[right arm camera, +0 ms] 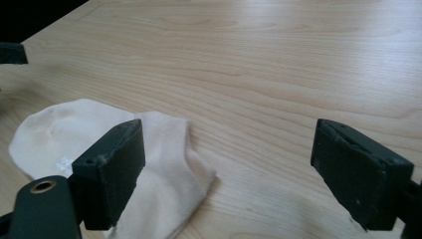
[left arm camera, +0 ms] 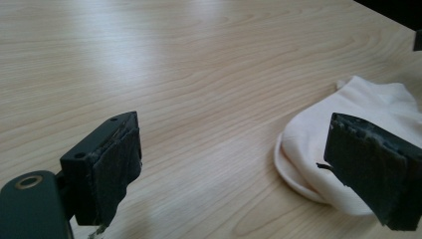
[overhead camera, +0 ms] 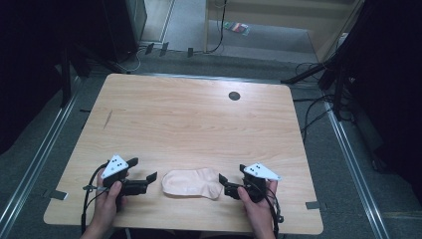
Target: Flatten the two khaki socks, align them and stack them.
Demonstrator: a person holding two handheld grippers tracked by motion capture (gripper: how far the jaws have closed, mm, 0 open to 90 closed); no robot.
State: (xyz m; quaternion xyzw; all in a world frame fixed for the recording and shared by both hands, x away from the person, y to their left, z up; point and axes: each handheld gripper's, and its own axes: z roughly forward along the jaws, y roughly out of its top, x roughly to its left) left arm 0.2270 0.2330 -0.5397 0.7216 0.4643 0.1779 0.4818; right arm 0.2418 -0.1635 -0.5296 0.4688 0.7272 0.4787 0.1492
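sock: a pale cream ankle sock (overhead camera: 193, 183) lies flat on the counter (overhead camera: 189, 119) near its front edge, between the two tools.
left tool: the left tool (overhead camera: 147, 175) sits just left of the sock, jaws spread wide with nothing between them; in the left gripper view the sock's rounded end (left arm camera: 318, 149) lies partly behind the far pad, apparently untouched.
right tool: the right tool (overhead camera: 222, 180) is at the sock's right end, also wide open and empty; in the right gripper view the sock (right arm camera: 99, 134) runs behind the near pad.
step in hand: likely taking hold of the sock at both ends.
how to do it well: lower each tool until one pad slides along the counter under the sock's edge, then close on the fabric only, a little way in from the rim so it does not slip out.
watch for: pinching just one layer, or dragging the sock sideways before both tools bite.
order: set the right end first, since that tool looks closer to the sock.
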